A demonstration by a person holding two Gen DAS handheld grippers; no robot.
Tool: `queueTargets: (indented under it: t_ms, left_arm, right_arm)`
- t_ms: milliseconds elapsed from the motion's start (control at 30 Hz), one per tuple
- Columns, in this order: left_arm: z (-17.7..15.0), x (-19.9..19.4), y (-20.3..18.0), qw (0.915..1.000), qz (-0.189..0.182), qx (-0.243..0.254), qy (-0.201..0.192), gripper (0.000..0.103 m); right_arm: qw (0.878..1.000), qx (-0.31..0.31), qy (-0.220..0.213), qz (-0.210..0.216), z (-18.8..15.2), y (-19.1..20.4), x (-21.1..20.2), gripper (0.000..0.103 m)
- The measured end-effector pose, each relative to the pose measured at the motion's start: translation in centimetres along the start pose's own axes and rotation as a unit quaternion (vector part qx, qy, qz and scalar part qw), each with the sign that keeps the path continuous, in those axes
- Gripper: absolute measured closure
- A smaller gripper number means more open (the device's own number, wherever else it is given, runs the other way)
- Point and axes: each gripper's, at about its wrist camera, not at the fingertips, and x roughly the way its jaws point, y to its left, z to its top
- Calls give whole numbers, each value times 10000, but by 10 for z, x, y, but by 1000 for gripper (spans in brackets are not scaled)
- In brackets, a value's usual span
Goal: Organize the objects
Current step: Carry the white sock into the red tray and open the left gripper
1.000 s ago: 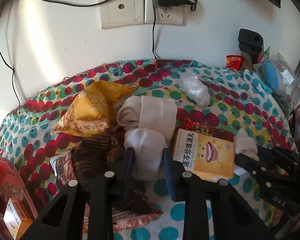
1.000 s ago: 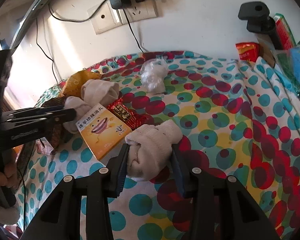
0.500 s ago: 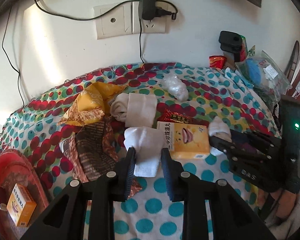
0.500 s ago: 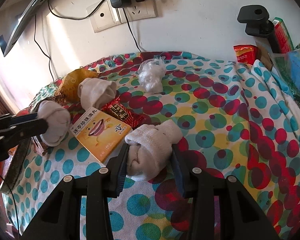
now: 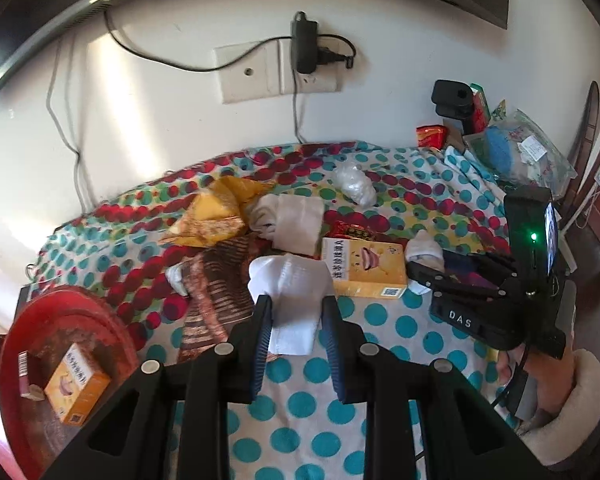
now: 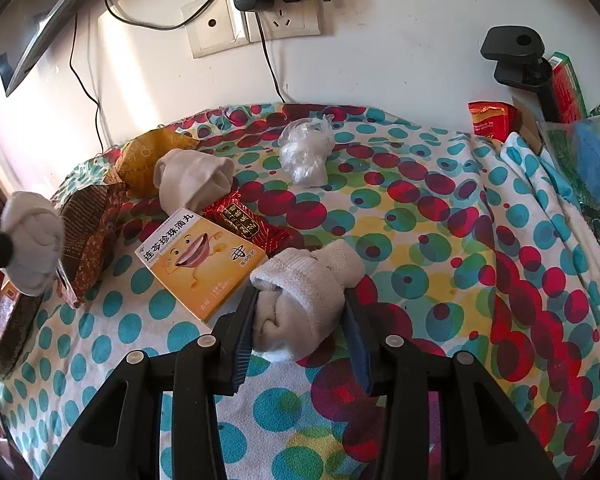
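Open room is found on the spotted cloth (image 6: pixel 440 248) right of the medicine box (image 6: pixel 198 258). The left side is crowded by a rolled sock (image 6: pixel 194 180), a red sachet (image 6: pixel 246 224) and wrappers (image 5: pixel 216 216). The far right corner is blocked by a black clamp (image 6: pixel 516 56) and bags (image 5: pixel 516 152).

Red tray (image 5: pixel 16 344) cut off left
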Motion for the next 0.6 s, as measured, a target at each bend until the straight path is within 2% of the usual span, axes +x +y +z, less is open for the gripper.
queueTargets:
  t_ms: [267,600]
  left_arm:
    - [-17,-21,35,9990,315,-313,21,77]
    - [-38,-61,120,9908,1018,-889,21,77]
  right_arm:
    - [10000,-48,11,-74,0,3,1,64]
    - [9999,-43,25,-99,0,5,3,63]
